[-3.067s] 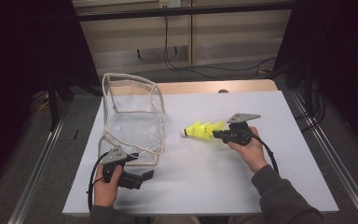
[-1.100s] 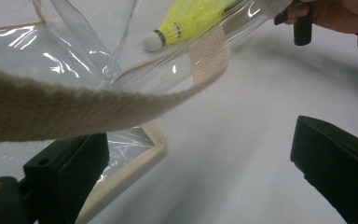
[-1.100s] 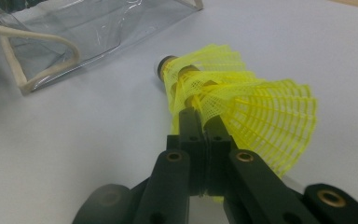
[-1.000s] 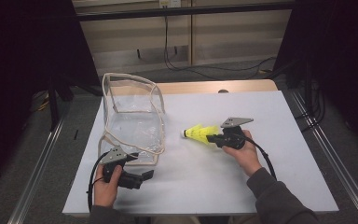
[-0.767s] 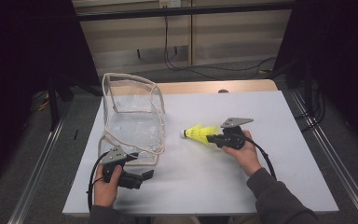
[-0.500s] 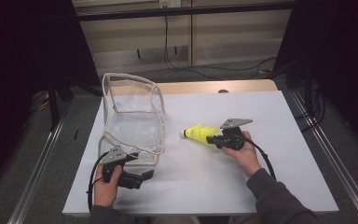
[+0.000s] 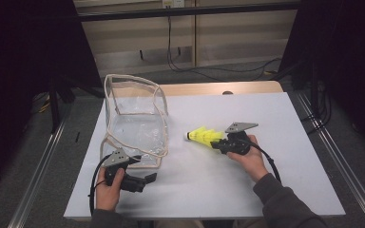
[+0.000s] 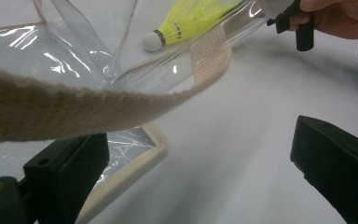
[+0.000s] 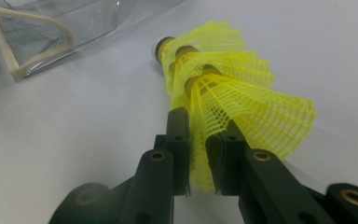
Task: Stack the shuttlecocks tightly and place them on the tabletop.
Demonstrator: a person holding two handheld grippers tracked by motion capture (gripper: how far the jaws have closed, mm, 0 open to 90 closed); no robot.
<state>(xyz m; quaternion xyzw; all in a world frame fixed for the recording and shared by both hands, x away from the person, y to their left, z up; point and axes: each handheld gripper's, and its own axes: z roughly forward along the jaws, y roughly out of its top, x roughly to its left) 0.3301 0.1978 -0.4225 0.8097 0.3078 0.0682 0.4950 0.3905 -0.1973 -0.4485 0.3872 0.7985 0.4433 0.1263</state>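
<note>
**My right tongs are loosening on the yellow shuttlecocks**

My right tongs have the rim of the mesh skirt between their jaws. The jaws have just been opening a little. They stand only a sliver apart, and the pads look to be in contact with the plastic on both sides. It is a light pinch, not a firm one. From the right gripper view it looks like several shuttlecocks nested together, lying on the white table with the cork end pointing toward the clear bag. They sit near the bag but outside it.

My left tongs are spread wide and hold nothing. They sit low by the bag's front corner, and the beige strap runs across just above one jaw.

I judge the step to be getting the stack into the bag. For that I would:

- Take a deeper bite on the skirt, since thin mesh at the rim can buckle or slip out.
- Close gently so the nested pieces do not splay apart.
- Have my left tongs catch the strap or rim first to hold the mouth open.
- Lead with the cork end and keep the stack level.
</note>
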